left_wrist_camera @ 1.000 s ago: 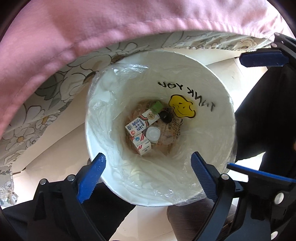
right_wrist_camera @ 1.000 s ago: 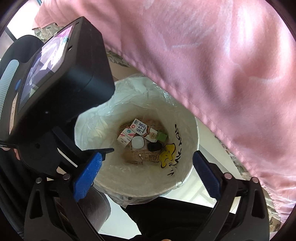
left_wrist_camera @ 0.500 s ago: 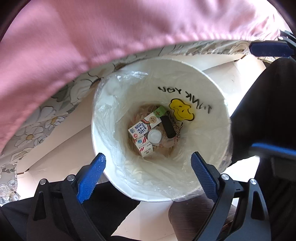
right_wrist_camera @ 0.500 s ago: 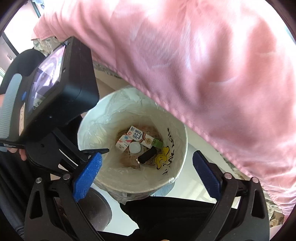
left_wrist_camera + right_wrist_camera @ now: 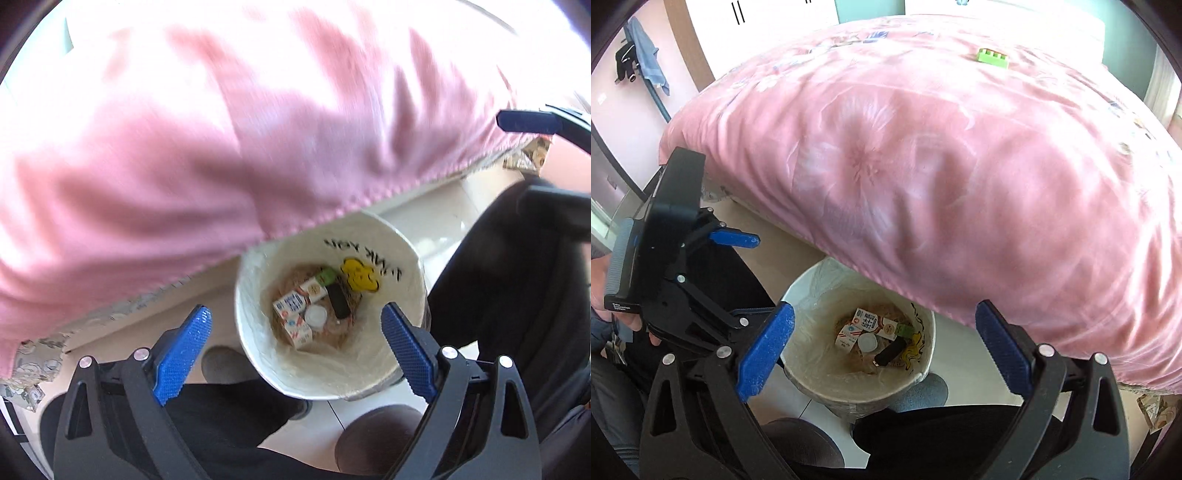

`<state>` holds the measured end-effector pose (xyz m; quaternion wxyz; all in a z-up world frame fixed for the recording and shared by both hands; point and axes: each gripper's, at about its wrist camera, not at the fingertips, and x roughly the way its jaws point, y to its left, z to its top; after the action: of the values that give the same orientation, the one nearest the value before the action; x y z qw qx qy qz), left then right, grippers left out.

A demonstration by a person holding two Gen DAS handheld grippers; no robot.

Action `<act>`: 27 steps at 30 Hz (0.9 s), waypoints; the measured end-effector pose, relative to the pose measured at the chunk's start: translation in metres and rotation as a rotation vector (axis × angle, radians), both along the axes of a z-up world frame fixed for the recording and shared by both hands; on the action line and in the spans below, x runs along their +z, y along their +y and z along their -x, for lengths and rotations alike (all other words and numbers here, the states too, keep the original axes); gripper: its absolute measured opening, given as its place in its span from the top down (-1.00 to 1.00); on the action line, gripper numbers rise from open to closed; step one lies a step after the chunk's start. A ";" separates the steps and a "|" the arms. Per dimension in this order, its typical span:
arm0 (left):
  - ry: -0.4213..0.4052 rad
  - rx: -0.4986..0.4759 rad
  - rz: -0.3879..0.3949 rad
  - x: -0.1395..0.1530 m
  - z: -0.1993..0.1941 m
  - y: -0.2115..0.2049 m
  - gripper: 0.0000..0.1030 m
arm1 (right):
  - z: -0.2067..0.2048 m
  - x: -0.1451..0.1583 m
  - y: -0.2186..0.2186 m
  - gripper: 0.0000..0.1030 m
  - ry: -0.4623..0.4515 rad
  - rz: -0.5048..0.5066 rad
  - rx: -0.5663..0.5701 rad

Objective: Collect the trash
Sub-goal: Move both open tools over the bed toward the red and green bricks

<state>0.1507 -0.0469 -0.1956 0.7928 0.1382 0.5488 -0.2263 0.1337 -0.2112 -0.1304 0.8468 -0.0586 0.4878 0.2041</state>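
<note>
Two claws hung over the white round plastic-lined trash bin (image 5: 402, 258) (image 5: 923, 373), both spread wide w/ nothing between the blue pads. Left claw (image 5: 295, 350) sat above the bin's near rim; right claw (image 5: 884, 347) framed the bin mouth from the other side. Inside, at the bottom: red-and-white milk cartons (image 5: 291, 317) (image 5: 866, 325), a white round lid (image 5: 316, 315) (image 5: 868, 343), a black oblong piece (image 5: 339, 304) (image 5: 890, 352). The pink floral duvet (image 5: 184, 147) (image 5: 942, 166) overhung the bin's far rim, approx. covering part of the opening. A green toy brick (image 5: 993, 58) lay on the duvet, well apart from the bin. Pale floor (image 5: 436, 206) showed beside the bin.
</note>
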 end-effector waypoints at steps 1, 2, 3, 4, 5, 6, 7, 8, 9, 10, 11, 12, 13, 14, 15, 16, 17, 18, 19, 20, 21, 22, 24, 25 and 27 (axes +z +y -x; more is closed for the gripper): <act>-0.016 0.001 0.004 0.007 -0.001 0.001 -0.84 | 0.000 0.005 -0.001 -0.87 -0.016 0.007 -0.010; -0.033 0.004 0.002 0.013 -0.003 0.002 -0.84 | -0.001 0.010 -0.003 -0.87 -0.028 0.012 -0.018; -0.058 0.014 -0.002 0.021 -0.005 0.003 -0.84 | -0.002 0.014 -0.004 -0.87 -0.033 0.011 -0.016; -0.086 0.023 -0.003 0.029 -0.006 0.003 -0.84 | -0.004 0.018 -0.006 -0.87 -0.041 0.013 -0.021; -0.102 0.024 0.002 0.036 -0.008 0.004 -0.84 | -0.006 0.023 -0.007 -0.87 -0.051 0.018 -0.028; -0.112 0.024 0.008 0.043 -0.010 0.005 -0.84 | -0.008 0.029 -0.008 -0.87 -0.058 0.017 -0.026; -0.130 0.023 0.011 0.050 -0.013 0.005 -0.84 | -0.010 0.034 -0.009 -0.87 -0.068 0.012 -0.027; -0.152 0.022 0.013 0.058 -0.015 0.005 -0.84 | -0.012 0.038 -0.010 -0.87 -0.074 0.016 -0.032; -0.170 0.021 0.015 0.066 -0.018 0.005 -0.84 | -0.014 0.042 -0.010 -0.87 -0.081 0.022 -0.033; -0.185 0.017 0.020 0.073 -0.021 0.005 -0.84 | -0.017 0.046 -0.011 -0.87 -0.093 0.025 -0.040; -0.201 0.012 0.023 0.080 -0.025 0.004 -0.84 | -0.020 0.049 -0.012 -0.87 -0.103 0.028 -0.048; -0.218 0.011 0.024 0.087 -0.028 0.004 -0.84 | -0.023 0.053 -0.013 -0.87 -0.112 0.029 -0.053; -0.236 0.007 0.028 0.094 -0.032 0.003 -0.84 | -0.026 0.056 -0.015 -0.87 -0.121 0.022 -0.059; -0.248 0.005 0.029 0.101 -0.036 0.004 -0.84 | -0.029 0.059 -0.016 -0.87 -0.122 0.016 -0.064; -0.258 0.008 0.026 0.107 -0.042 0.003 -0.84 | -0.033 0.059 -0.015 -0.87 -0.120 0.011 -0.062; -0.270 0.014 0.026 0.112 -0.046 0.004 -0.84 | -0.036 0.061 -0.016 -0.87 -0.126 0.004 -0.071; -0.280 0.015 0.030 0.116 -0.051 0.004 -0.84 | -0.039 0.065 -0.018 -0.87 -0.131 0.003 -0.080; -0.286 0.017 0.028 0.120 -0.055 0.003 -0.84 | -0.044 0.067 -0.018 -0.87 -0.130 0.003 -0.079; -0.295 0.019 0.024 0.124 -0.060 0.002 -0.84 | -0.048 0.069 -0.018 -0.87 -0.135 0.009 -0.083; -0.304 0.016 0.023 0.129 -0.063 0.005 -0.84 | -0.052 0.069 -0.018 -0.87 -0.137 0.013 -0.081; -0.312 0.017 0.020 0.133 -0.068 0.005 -0.84 | -0.057 0.070 -0.018 -0.87 -0.138 0.017 -0.082; -0.322 0.022 0.020 0.137 -0.073 0.005 -0.84 | -0.061 0.072 -0.018 -0.87 -0.144 0.027 -0.091; -0.324 0.025 0.032 0.145 -0.085 0.006 -0.84 | -0.069 0.075 -0.020 -0.87 -0.154 0.031 -0.098; -0.324 0.028 0.043 0.147 -0.091 0.007 -0.84 | -0.074 0.077 -0.021 -0.87 -0.156 0.037 -0.111; -0.328 0.040 0.057 0.152 -0.102 0.006 -0.84 | -0.084 0.079 -0.024 -0.87 -0.158 0.021 -0.120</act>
<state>0.2530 -0.0406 -0.0437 0.8797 0.1397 0.4080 -0.2005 0.2179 -0.2349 -0.0511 0.8926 -0.0539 0.4243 0.1425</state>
